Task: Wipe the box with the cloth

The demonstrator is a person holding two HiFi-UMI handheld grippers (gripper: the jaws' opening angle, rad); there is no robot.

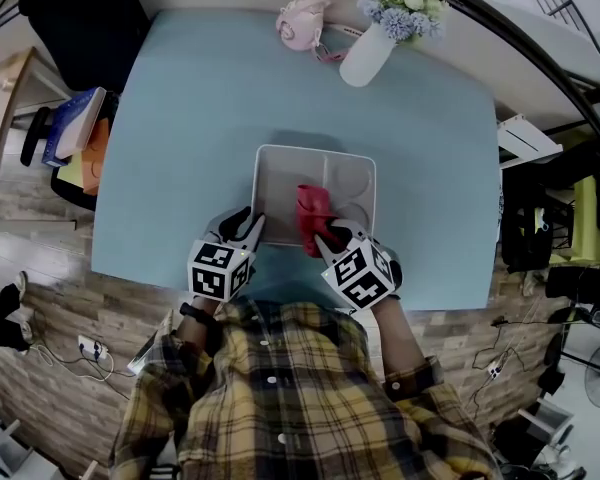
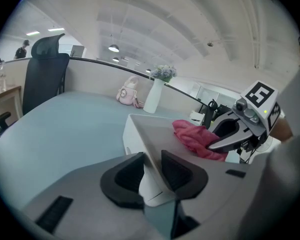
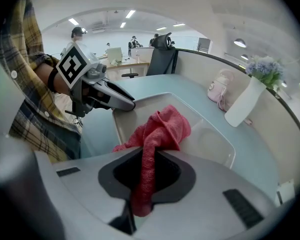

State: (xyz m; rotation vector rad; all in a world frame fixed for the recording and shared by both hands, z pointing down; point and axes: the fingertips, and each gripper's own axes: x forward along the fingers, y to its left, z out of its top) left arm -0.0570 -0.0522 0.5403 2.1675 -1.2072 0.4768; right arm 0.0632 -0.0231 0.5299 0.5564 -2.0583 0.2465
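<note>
Box point(image 1: 280, 193) sits on the pale blue desk point(image 1: 180, 118), just in from the middle of its near edge. It is a shallow white tray, rectangular with rounded corners and thin upright walls. A round hollow is moulded into the floor on its right side. It looks like light, stiff, smooth plastic, so it would probably skate across the desk under a wiping stroke unless pinned. The rim is the natural place to hold it, since the wall is thin enough to fit between two pads.

The left gripper point(image 1: 250, 226) does that. In the left gripper view its jaws are clenched on the box point(image 2: 155, 134) at the near left corner, one pad inside the wall and one outside.

The cloth point(image 1: 312, 213) is pinkish red with a terry-like nap, soft and limp. It is bunched into a loose wad that rests on the floor of the box, right of centre. It will fold and drag rather than push, so it wants a firm pinch on a gathered fold and downward pressure. The right gripper point(image 3: 147, 171) grasps the cloth point(image 3: 160, 129) in this way. A twisted tail runs back between its closed jaws and the wad spreads ahead of them.

At the far edge of the desk stand a white vase of flowers point(image 1: 368, 53) and a small pink bag point(image 1: 302, 23), well apart from the box.
</note>
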